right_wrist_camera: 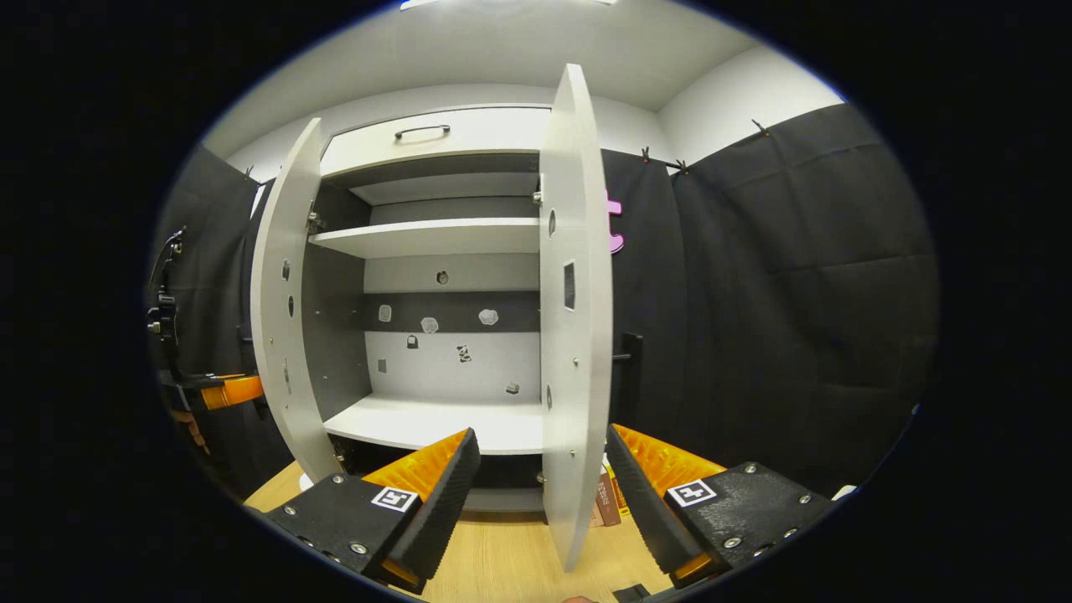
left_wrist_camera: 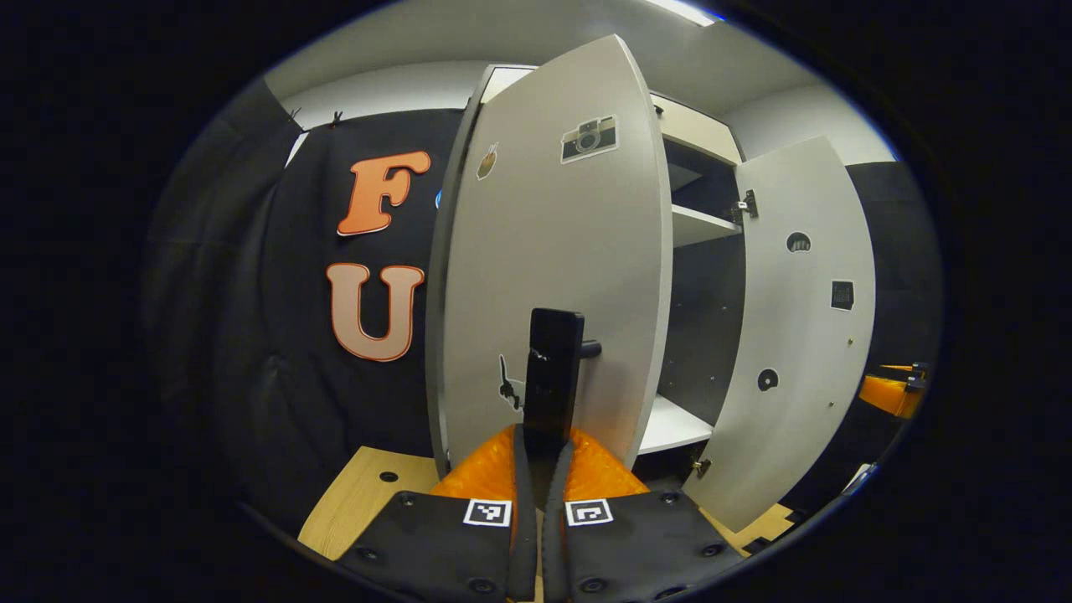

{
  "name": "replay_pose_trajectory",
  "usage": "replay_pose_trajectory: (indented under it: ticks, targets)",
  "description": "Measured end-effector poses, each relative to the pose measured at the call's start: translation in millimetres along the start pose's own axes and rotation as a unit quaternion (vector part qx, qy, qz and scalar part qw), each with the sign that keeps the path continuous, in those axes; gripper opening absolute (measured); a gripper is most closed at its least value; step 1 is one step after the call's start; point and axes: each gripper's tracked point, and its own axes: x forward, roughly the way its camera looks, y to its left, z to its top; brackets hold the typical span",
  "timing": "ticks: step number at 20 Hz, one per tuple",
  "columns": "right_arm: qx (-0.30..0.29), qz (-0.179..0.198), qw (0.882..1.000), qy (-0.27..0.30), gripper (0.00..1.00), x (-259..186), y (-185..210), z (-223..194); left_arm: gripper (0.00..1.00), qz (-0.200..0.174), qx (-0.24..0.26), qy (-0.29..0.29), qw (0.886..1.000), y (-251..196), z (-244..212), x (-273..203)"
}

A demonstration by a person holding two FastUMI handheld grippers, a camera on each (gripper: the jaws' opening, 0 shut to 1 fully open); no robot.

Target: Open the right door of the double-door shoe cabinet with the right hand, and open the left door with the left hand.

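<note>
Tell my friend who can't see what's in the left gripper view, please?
The left gripper is shut on the black handle of the cabinet's left door, which stands swung open. Past it, the right door is open too, showing white shelves inside the cabinet.

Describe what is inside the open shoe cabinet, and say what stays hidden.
Inside the shoe cabinet: bare white shelves and a back panel with small stickers. No shoes visible. The right door, edge-on, covers the interior's right side.
</note>
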Motion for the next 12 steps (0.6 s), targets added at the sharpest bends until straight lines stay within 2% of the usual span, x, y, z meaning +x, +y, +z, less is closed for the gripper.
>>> replay_pose_trajectory:
  ticks: [1, 2, 5, 6, 7, 10, 12]
  targets:
    - [-0.001, 0.001, 1.000, -0.001, 0.99, -1, 5, 0, 0.10, 0.011, 0.006, -0.001, 1.000, 10, 0, -4]
    - [-0.001, 0.003, 1.000, -0.002, 0.93, -1, 10, 1, 0.09, 0.022, 0.012, -0.003, 1.000, 20, 2, -9]
    - [0.001, 0.008, 1.000, -0.002, 0.93, 0, 27, 0, 0.07, 0.062, 0.033, -0.009, 0.997, 54, 4, -21]
    - [0.001, 0.010, 1.000, -0.002, 0.99, 1, 32, -1, 0.07, 0.071, 0.033, -0.010, 0.997, 66, 4, -25]
    - [0.002, 0.011, 1.000, -0.002, 0.93, 1, 38, -2, 0.07, 0.076, 0.029, -0.011, 0.997, 77, 4, -26]
    - [-0.002, 0.018, 1.000, -0.002, 0.93, -2, 58, -2, 0.07, 0.096, 0.028, -0.010, 0.995, 107, 5, -30]
    - [-0.006, 0.020, 1.000, -0.004, 0.93, -4, 69, -3, 0.06, 0.085, 0.018, -0.012, 0.996, 113, 7, -30]
